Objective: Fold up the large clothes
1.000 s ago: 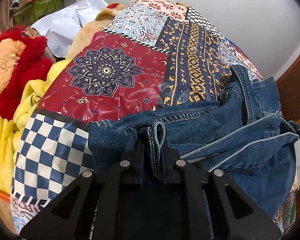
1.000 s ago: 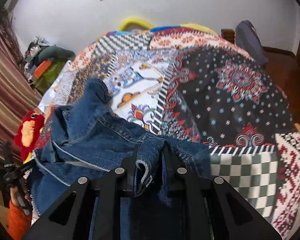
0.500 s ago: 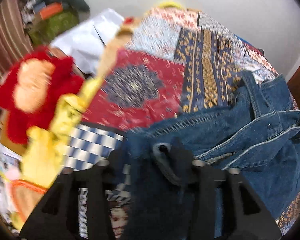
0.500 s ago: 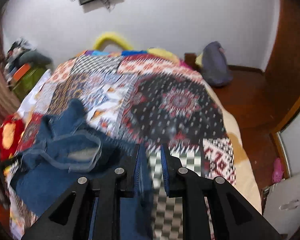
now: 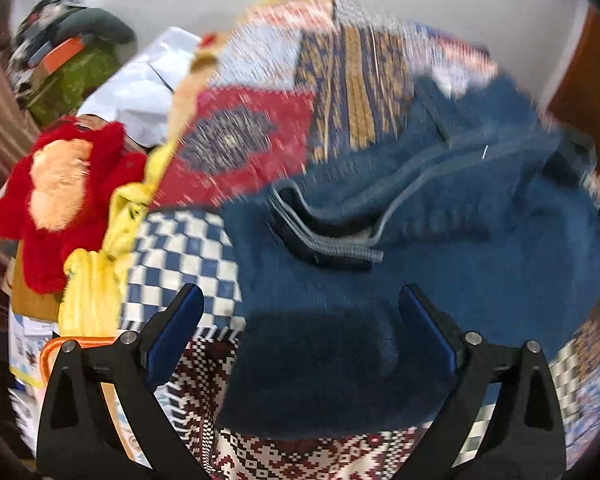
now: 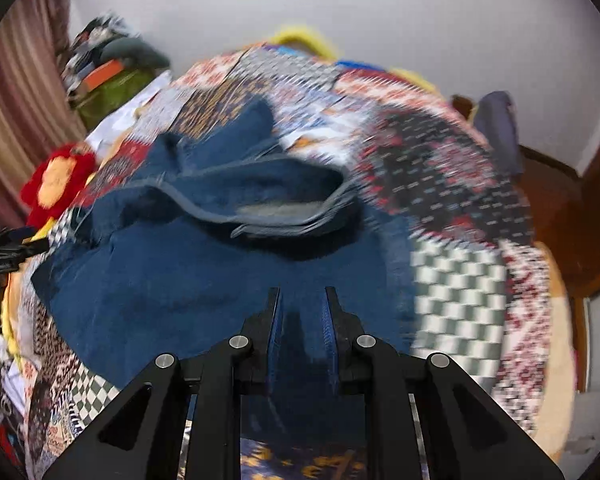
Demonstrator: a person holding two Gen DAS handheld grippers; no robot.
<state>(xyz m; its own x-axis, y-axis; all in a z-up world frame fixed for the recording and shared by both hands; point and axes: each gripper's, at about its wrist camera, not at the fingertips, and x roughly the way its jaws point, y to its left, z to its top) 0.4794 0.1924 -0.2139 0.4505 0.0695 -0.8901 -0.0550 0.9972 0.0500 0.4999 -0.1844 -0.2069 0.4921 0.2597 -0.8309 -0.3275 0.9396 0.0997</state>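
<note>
My left gripper (image 5: pixel 300 312) has just been opening; its jaws stand wide, pressing nothing. Jeans (image 5: pixel 440 240) lie below on the quilt (image 5: pixel 236 152).

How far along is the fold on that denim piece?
Partly done: the denim garment lies bunched on the patchwork bedspread, not yet a flat stack. The left gripper has just been opening, jaws wide, gripping nothing. The right gripper is shut on denim. Squaring up remains.
</note>
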